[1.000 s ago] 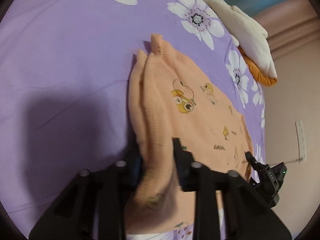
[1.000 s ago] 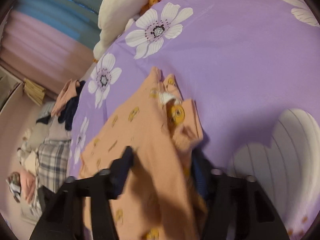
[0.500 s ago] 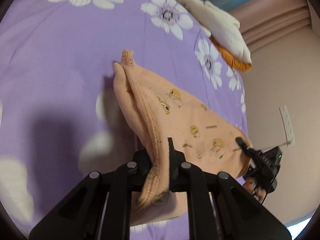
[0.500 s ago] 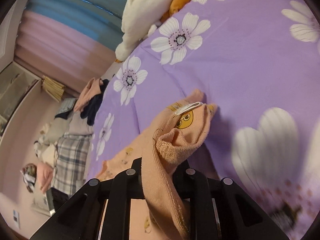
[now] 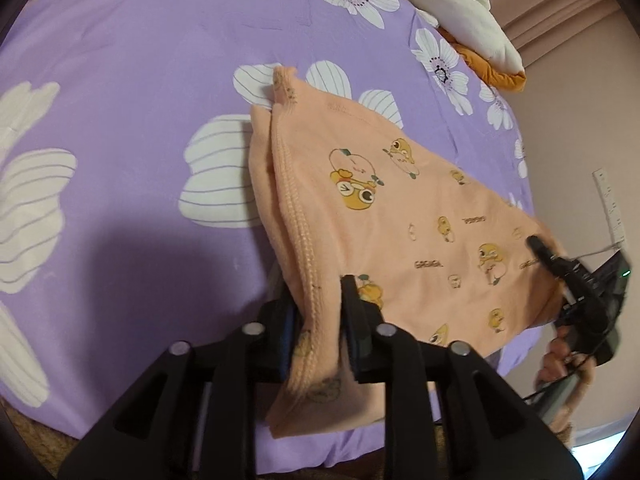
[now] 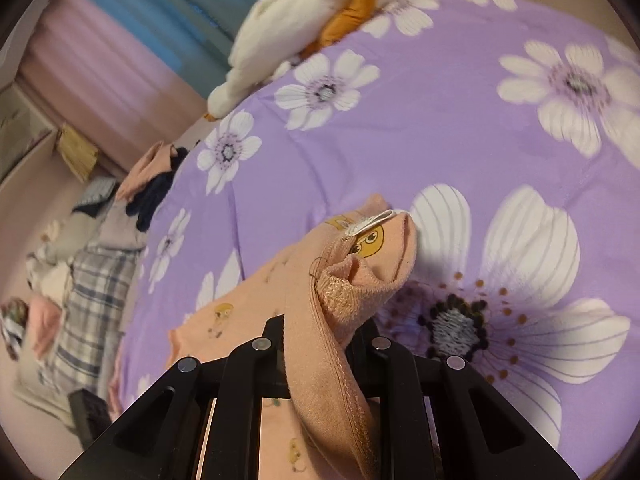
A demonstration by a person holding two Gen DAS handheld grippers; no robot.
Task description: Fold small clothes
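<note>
Left gripper (image 5: 320, 320) fingers are clamped on the peach garment (image 5: 400, 208) hem; right gripper (image 6: 320, 344) fingers are pinched on its bunched edge, above the bed (image 6: 440, 120).

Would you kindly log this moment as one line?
left gripper: shut on peach garment | right gripper: shut on garment | bedspread: beneath

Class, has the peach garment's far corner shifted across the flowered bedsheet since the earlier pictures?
Yes. The peach garment was dragged nearward: its far corner now overlaps a white flower on the bedsheet, previously plain purple.

Your left gripper (image 5: 318, 322): matte black angular linkages, silver round screws, blue finger pads. Right gripper (image 6: 320, 354): same black frame, silver screws.
</note>
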